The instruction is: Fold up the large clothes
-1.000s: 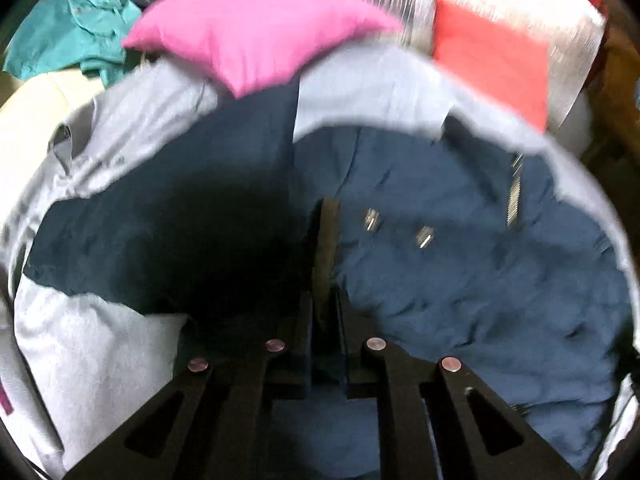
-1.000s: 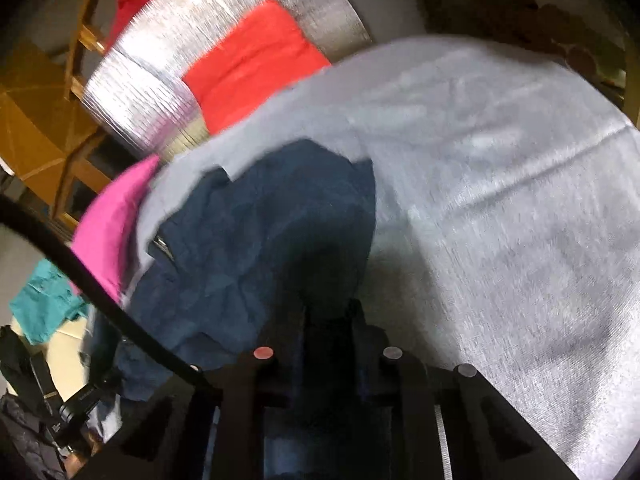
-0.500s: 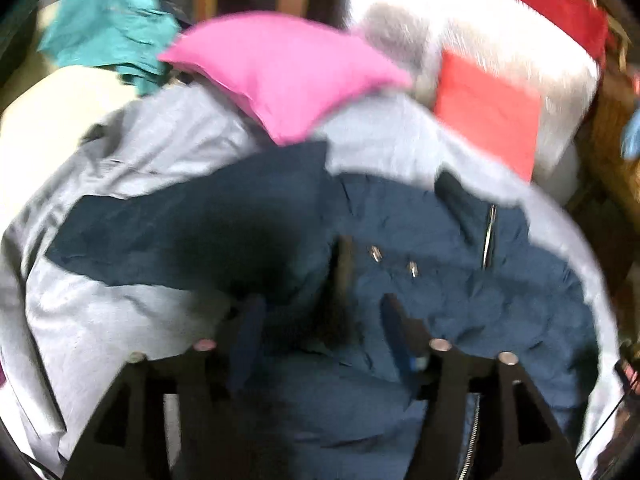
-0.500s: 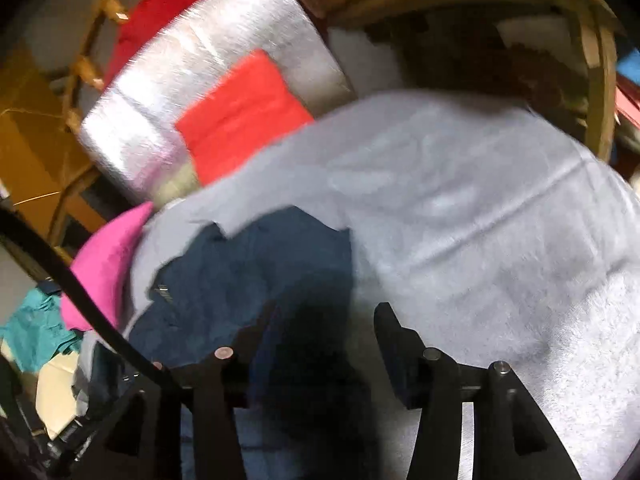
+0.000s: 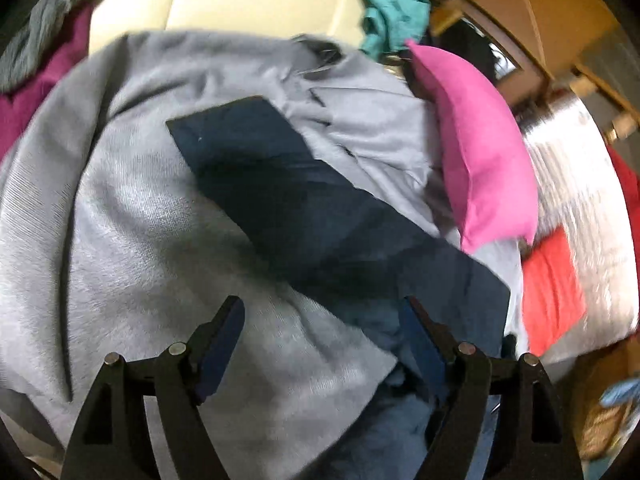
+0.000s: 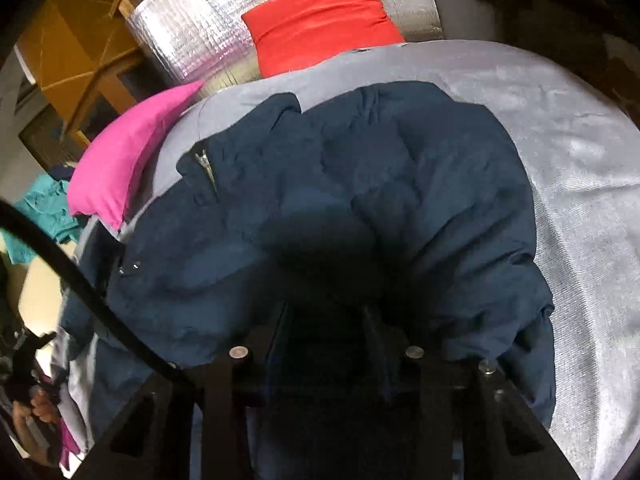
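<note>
The left gripper (image 5: pixel 322 340) hangs with fingers spreading wider, nothing between them, over grey sheet (image 5: pixel 132 216). The right gripper (image 6: pixel 326 344) is closing — dark shadow hides whether it pinches the navy jacket (image 6: pixel 360 200) bunched around it. Beyond the jacket lie a pink cushion (image 5: pixel 480 152) and a red cushion (image 6: pixel 320 32).

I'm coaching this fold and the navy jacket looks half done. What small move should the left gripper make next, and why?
Probably bring the left gripper, jaws opening with nothing between them, forward onto the navy jacket's flat sleeve on the grey cloth to fold it in. The right gripper is closing over the bunched body.
</note>
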{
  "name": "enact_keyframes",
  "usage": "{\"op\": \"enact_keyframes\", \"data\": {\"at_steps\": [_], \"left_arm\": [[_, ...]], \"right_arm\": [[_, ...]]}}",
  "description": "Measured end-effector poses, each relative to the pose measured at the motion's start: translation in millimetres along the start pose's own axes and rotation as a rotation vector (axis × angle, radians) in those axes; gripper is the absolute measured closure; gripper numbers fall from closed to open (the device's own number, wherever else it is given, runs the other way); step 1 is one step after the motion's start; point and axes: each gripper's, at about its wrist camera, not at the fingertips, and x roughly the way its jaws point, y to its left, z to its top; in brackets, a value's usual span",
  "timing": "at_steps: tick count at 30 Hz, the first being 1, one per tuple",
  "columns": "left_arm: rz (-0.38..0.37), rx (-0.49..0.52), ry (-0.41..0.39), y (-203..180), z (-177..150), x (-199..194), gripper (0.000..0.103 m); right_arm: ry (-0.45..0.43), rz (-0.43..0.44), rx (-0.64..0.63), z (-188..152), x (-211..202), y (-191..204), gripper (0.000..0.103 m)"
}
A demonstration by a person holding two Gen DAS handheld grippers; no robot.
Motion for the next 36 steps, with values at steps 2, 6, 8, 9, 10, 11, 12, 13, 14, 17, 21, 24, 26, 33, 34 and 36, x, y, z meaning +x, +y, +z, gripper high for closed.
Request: {"op": "enact_keyframes", "data": {"at_steps": [2,6,8,9,10,11,12,13,14,17,21,24,26,33,34,36], "left_arm": [[-0.022,-0.03,0.014,5.7,5.0,10.0,0.023],[-0.079,-0.104,0.055,13.1,13.6,29.7,0.024],[-0.109,-0.143,0.073,18.2,19.1,40.2,0.024],[-0.11,-0.155,0.071,20.1,20.6,43.9,0.026],[-0.112,-0.163,0.064,22.3,21.2,46.4,0.037],[-0.113,-0.168,0.065,24.0,22.5,50.4,0.056],[-0.109,-0.169,0.072,25.5,24.6,55.6,0.064],[-0.103,-0.168,0.074,26.6,26.1,59.6,0.071],[-0.103,-0.166,0.07,27.1,27.4,62.0,0.076],[-0.11,-0.137,0.033,17.9,30.2,55.5,0.089],[-0.142,0.029,-0.066,-27.2,27.3,22.2,0.092],[-0.229,0.21,-0.147,-78.7,9.3,-14.8,0.093],[-0.273,0.34,-0.196,-111.5,-10.5,-36.9,0.093],[-0.479,0.762,-0.239,-206.1,-125.5,-83.1,0.093],[-0.5,0.823,-0.212,-218.3,-148.1,-80.6,0.094],[-0.5,0.903,-0.181,-232.2,-179.8,-73.3,0.094]], "right_arm": [[-0.02,0.036,0.029,1.0,-9.7,-3.0,0.064],[-0.086,0.057,0.054,6.4,-27.8,-6.4,0.063],[-0.109,0.068,0.061,7.2,-33.9,-9.2,0.064],[-0.115,0.071,0.065,10.4,-33.4,-9.6,0.064],[-0.121,0.072,0.07,10.9,-35.0,-10.7,0.064],[-0.123,0.072,0.072,10.7,-35.6,-11.5,0.064],[-0.125,0.072,0.076,11.2,-36.5,-12.3,0.064],[-0.128,0.072,0.078,10.5,-36.6,-12.8,0.064],[-0.13,0.072,0.078,10.9,-36.8,-12.8,0.064],[-0.146,0.067,0.078,11.2,-42.7,-15.8,0.064],[-0.182,0.063,0.098,13.7,-53.1,-23.8,0.064],[-0.208,0.059,0.135,16.0,-60.3,-34.4,0.064],[-0.222,0.059,0.162,16.7,-64.4,-42.0,0.064],[-0.269,0.069,0.229,18.6,-82.9,-65.9,0.062],[-0.272,0.076,0.241,19.3,-84.8,-69.6,0.062],[-0.273,0.086,0.258,20.6,-87.2,-74.2,0.062]]}}
